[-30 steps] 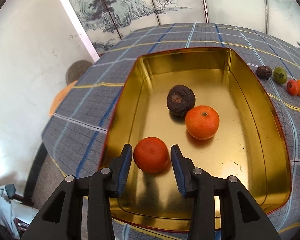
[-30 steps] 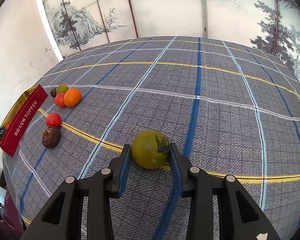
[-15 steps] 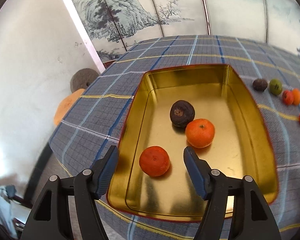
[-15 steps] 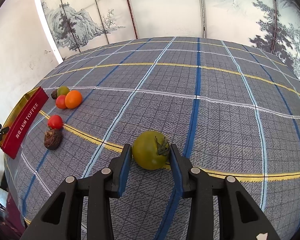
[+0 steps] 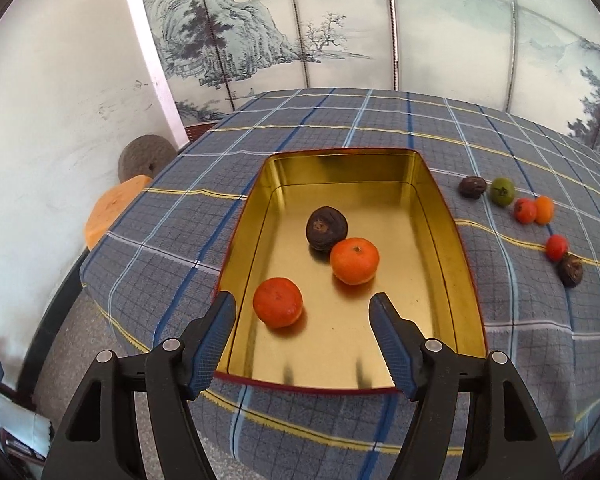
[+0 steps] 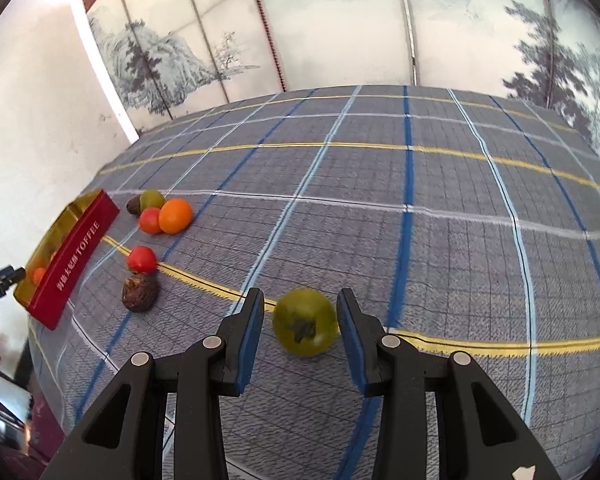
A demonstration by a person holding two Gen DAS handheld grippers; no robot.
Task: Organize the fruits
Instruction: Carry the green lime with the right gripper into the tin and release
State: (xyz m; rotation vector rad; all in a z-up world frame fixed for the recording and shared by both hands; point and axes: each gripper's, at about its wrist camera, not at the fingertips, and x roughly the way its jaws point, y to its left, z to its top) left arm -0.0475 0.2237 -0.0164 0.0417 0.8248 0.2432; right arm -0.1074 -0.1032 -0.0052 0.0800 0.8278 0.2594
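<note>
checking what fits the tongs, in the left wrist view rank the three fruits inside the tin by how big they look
1. orange mandarin
2. red-orange fruit, almost as large; it lies nearer the camera, so this is unsure
3. dark wrinkled fruit, smallest, farthest back in the gold tin

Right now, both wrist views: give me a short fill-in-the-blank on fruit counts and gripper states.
1. The gold tin holds ___ fruits.
2. The left gripper is ___, gripping nothing.
3. Between the right gripper fingers sits a ___ tomato.
4. The dark fruit in the tin touches the ___ one.

Missing words: three; open; green; orange
</note>
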